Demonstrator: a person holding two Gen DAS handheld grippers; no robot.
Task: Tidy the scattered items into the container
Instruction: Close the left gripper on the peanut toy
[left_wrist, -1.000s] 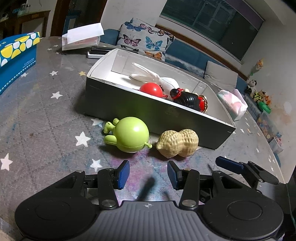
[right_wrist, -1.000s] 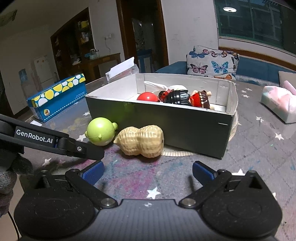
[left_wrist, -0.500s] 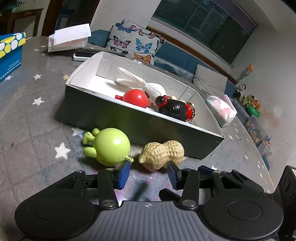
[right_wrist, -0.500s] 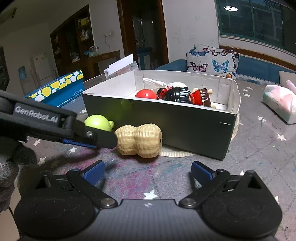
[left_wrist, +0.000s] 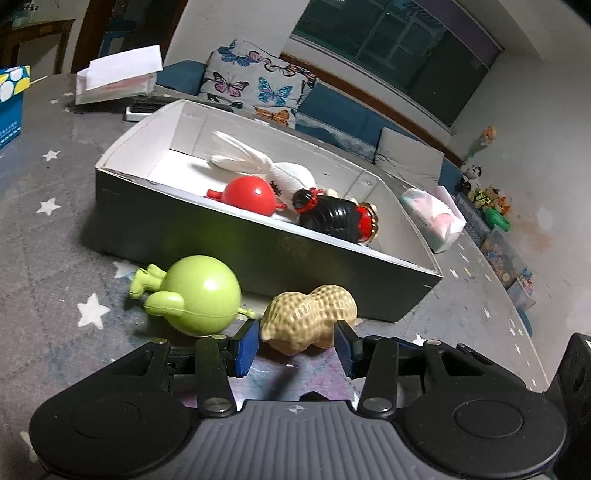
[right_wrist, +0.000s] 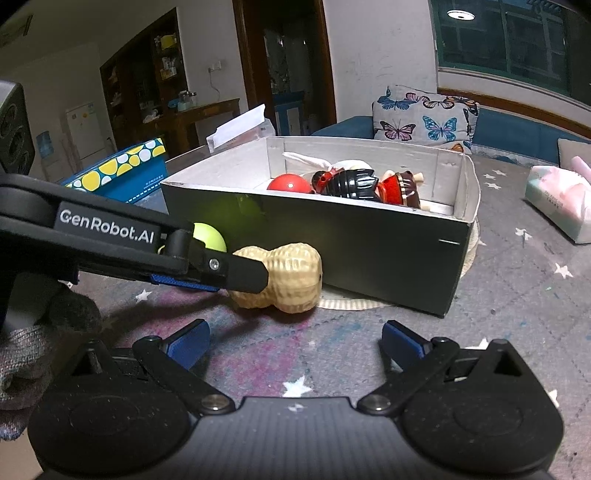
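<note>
A tan peanut toy (left_wrist: 310, 317) lies on the starry cloth in front of the grey box (left_wrist: 229, 240); it also shows in the right wrist view (right_wrist: 284, 277). A green round toy (left_wrist: 199, 290) lies just left of it. My left gripper (left_wrist: 295, 349) is open, its blue pads on either side of the peanut's near end, not closed on it. Its finger crosses the right wrist view (right_wrist: 229, 269) in front of the peanut. My right gripper (right_wrist: 293, 341) is open and empty, back from the peanut. The box (right_wrist: 369, 240) holds a red ball, a white rabbit and a black-red doll.
A blue spotted box (right_wrist: 122, 173) stands at the left. A tissue pack (right_wrist: 561, 195) lies to the right of the grey box. A white open carton (left_wrist: 118, 75) sits behind. A round mat (right_wrist: 354, 302) pokes out under the box.
My left gripper has moved forward and right, from in front of both toys to astride the peanut's near end. The right gripper has barely moved.
</note>
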